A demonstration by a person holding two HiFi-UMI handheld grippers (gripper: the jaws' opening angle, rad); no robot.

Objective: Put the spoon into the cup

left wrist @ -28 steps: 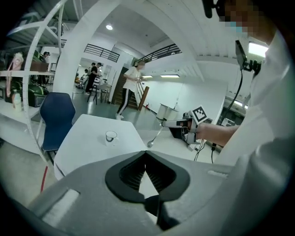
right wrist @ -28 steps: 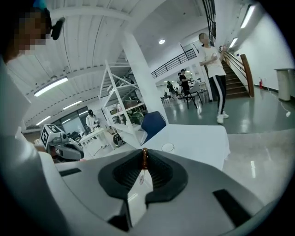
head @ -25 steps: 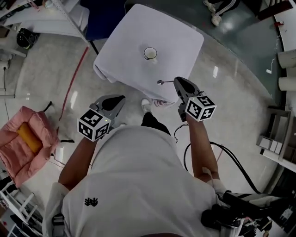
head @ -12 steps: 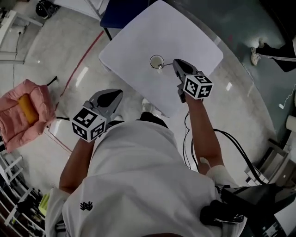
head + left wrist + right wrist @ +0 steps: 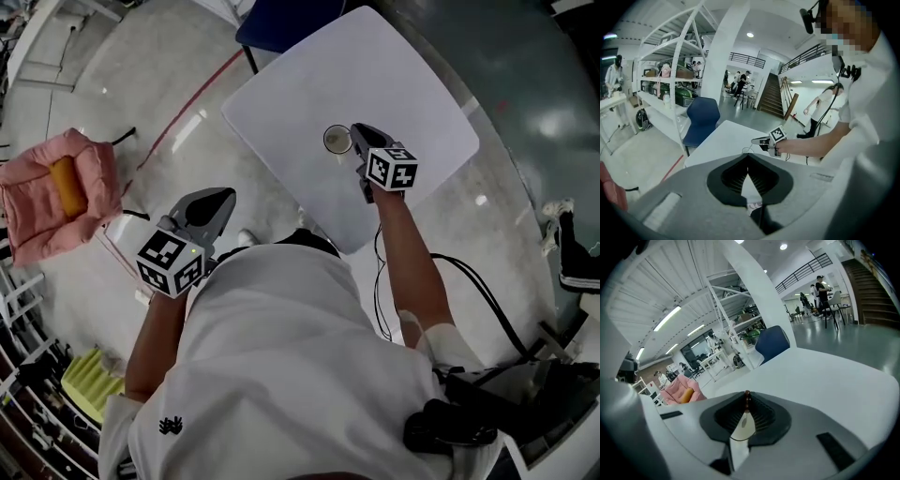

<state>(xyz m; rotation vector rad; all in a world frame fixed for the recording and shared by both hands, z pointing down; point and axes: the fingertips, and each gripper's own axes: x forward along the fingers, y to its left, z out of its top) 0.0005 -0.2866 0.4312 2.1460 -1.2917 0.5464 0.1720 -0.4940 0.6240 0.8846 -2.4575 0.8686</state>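
A white cup (image 5: 337, 140) stands near the middle of the white table (image 5: 412, 84). My right gripper (image 5: 355, 135) reaches it from the right, with its tips at the cup's rim. It is shut on the spoon, whose brown beaded handle (image 5: 747, 396) shows pinched between the pads. The cup (image 5: 742, 426) appears pale just below the jaws. The spoon's bowl is hidden. My left gripper (image 5: 223, 199) hangs off the table's near left side over the floor. Its jaws (image 5: 748, 158) meet at the tips with nothing in them. It looks at the right gripper (image 5: 761, 140) and the cup (image 5: 746, 151).
A blue chair (image 5: 281, 21) stands at the table's far side. A pink cushioned seat (image 5: 42, 202) with an orange thing on it lies on the floor at left. Black cables (image 5: 469, 295) run along the floor at right. White shelving (image 5: 670, 61) rises beyond.
The right gripper carried the spoon from the table's near edge inward and down to the cup. The left gripper shifted a little and stayed off the table.
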